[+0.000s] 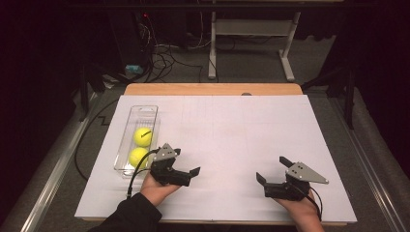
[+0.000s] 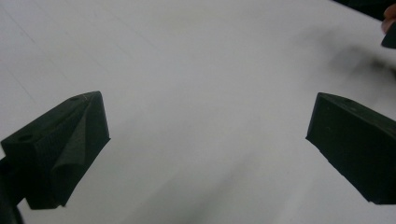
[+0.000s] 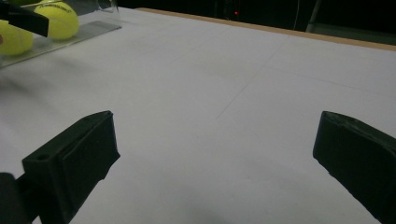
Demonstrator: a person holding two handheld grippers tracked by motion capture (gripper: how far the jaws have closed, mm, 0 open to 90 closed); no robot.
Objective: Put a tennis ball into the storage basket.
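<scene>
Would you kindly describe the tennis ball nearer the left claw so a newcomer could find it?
On the white table, find the clear tray along its left side. Two yellow balls lie inside; yours is the near ball, beside the left claw, without the far ball's dark curved mark.

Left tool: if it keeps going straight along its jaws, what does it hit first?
Probably the right tool. The left tool points across bare white table toward it, jaws open; the space between looks free, though depth and exact line are uncertain.

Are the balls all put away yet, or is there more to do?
Two yellow balls already sit in the clear tray. Right now both tools, left tool and right tool, are open, holding nothing, low over the white table. The tray's far end has room.
</scene>
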